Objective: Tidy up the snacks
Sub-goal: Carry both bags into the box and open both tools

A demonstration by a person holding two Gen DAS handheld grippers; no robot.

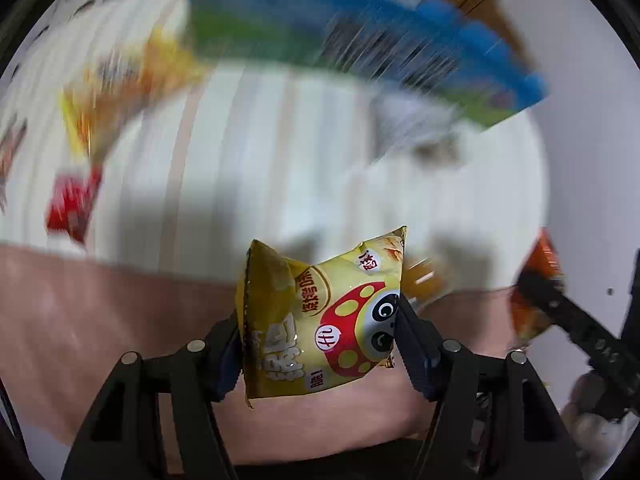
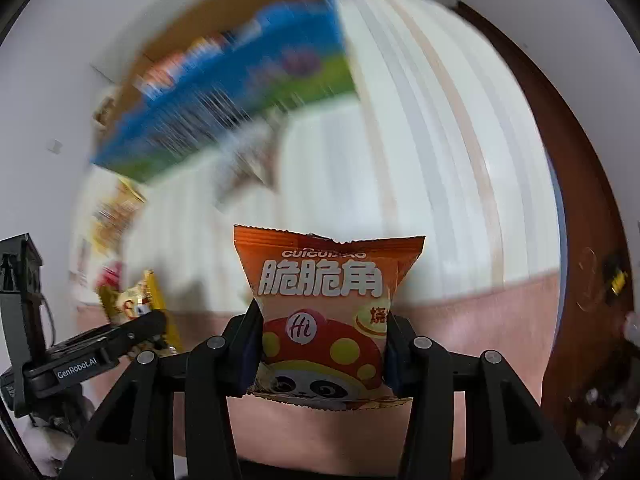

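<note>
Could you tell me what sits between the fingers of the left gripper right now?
A yellow snack bag sits there, pinched at both sides by the left gripper. The left wrist view shows it lifted clear of the striped table.

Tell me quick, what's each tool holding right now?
Left tool: closed on the yellow snack bag.
Right tool: closed on the orange snack bag.

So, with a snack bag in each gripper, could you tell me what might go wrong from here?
1. The left gripper pinches the yellow bag only by its sides; puffy and creased, it could slip or twist out.
2. The right gripper squeezes the orange bag at its lower half, which may crush the contents.
</note>
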